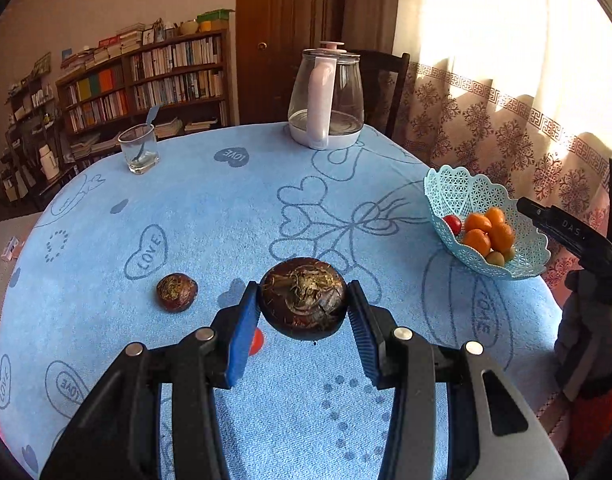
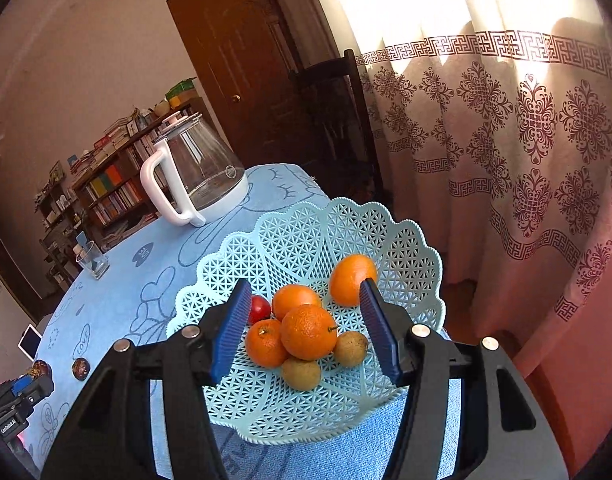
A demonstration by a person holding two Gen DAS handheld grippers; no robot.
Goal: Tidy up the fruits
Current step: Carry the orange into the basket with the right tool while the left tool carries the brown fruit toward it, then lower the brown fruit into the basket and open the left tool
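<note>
My left gripper (image 1: 304, 306) is shut on a dark brown water chestnut (image 1: 303, 298) and holds it above the blue tablecloth (image 1: 210, 220). A second water chestnut (image 1: 177, 292) lies on the cloth to the left; it also shows in the right wrist view (image 2: 81, 368). A small red fruit (image 1: 256, 341) lies under the left finger. The light blue lattice basket (image 2: 406, 248) holds several oranges (image 2: 308, 332), two brownish-green fruits (image 2: 301, 373) and a red fruit (image 2: 259, 307). My right gripper (image 2: 304, 320) is open and empty above the basket, which also shows in the left wrist view (image 1: 450, 188).
A glass kettle (image 1: 326, 100) with a white handle stands at the table's far side. A glass cup (image 1: 139, 148) with a blue spoon stands at the far left. A dark chair (image 1: 382, 84) and patterned curtain (image 1: 506, 128) lie beyond the table. The right gripper's body (image 1: 566, 228) shows by the basket.
</note>
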